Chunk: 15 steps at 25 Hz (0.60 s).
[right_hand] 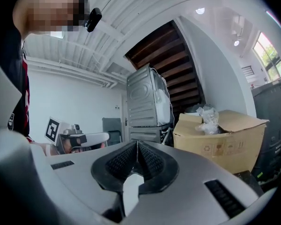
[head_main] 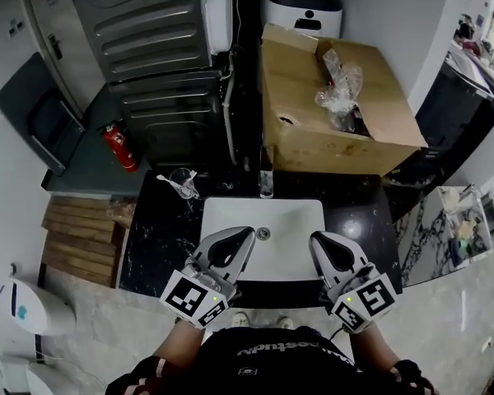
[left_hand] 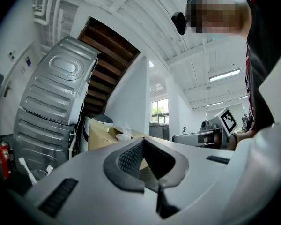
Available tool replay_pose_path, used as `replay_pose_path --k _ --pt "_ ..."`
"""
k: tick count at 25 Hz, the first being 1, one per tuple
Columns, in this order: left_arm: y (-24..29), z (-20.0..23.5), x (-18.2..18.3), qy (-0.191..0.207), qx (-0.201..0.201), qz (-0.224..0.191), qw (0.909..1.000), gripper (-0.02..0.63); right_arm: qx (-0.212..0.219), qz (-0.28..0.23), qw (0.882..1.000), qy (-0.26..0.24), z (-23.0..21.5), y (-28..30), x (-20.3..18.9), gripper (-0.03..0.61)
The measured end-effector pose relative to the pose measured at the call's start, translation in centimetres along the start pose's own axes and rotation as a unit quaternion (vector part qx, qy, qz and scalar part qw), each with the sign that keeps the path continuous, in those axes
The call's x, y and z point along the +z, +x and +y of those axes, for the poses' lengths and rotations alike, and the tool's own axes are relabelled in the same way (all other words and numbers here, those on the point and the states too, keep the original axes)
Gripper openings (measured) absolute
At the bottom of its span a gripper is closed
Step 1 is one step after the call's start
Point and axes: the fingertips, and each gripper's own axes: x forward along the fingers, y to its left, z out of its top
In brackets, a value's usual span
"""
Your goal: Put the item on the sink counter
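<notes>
The black sink counter (head_main: 160,245) holds a white basin (head_main: 267,216) with a faucet (head_main: 266,183) behind it. A clear cup with a white brush (head_main: 184,184) stands on the counter left of the faucet, and shows low at the left in the left gripper view (left_hand: 30,171). My left gripper (head_main: 240,239) hovers over the basin's front left, jaws shut and empty (left_hand: 143,142). My right gripper (head_main: 319,242) hangs over the basin's front right, also shut with nothing in it (right_hand: 137,144). Neither touches the cup.
A big open cardboard box (head_main: 337,109) with a plastic bag (head_main: 339,85) sits on the counter's far right. A grey metal appliance (head_main: 152,31) stands behind, a red fire extinguisher (head_main: 119,146) at its left. Wooden pallets (head_main: 82,233) lie on the floor left.
</notes>
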Motion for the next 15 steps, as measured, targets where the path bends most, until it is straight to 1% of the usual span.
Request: replay_pose_path --k 5,8,12,15 --pt "0.49 -0.25 -0.08 -0.017 0.011 0.002 0.9998 0.015 0.008 -0.007 1.000 0.001 0.01 -0.38 0.21 0.041" --pt "0.65 -0.53 -0.32 -0.015 0.010 0.009 0.9998 0.014 0.008 -0.009 1.000 0.005 -0.22 -0.48 0.29 0.041" --pt "0.65 -0.43 -0.62 -0.027 0.009 0.013 0.9995 0.015 0.006 -0.006 1.000 0.008 -0.29 -0.45 0.08 0.041" --pt "0.52 -0.47 -0.67 -0.027 0.008 0.016 0.9995 0.015 0.005 -0.006 1.000 0.008 -0.13 -0.40 0.08 0.041"
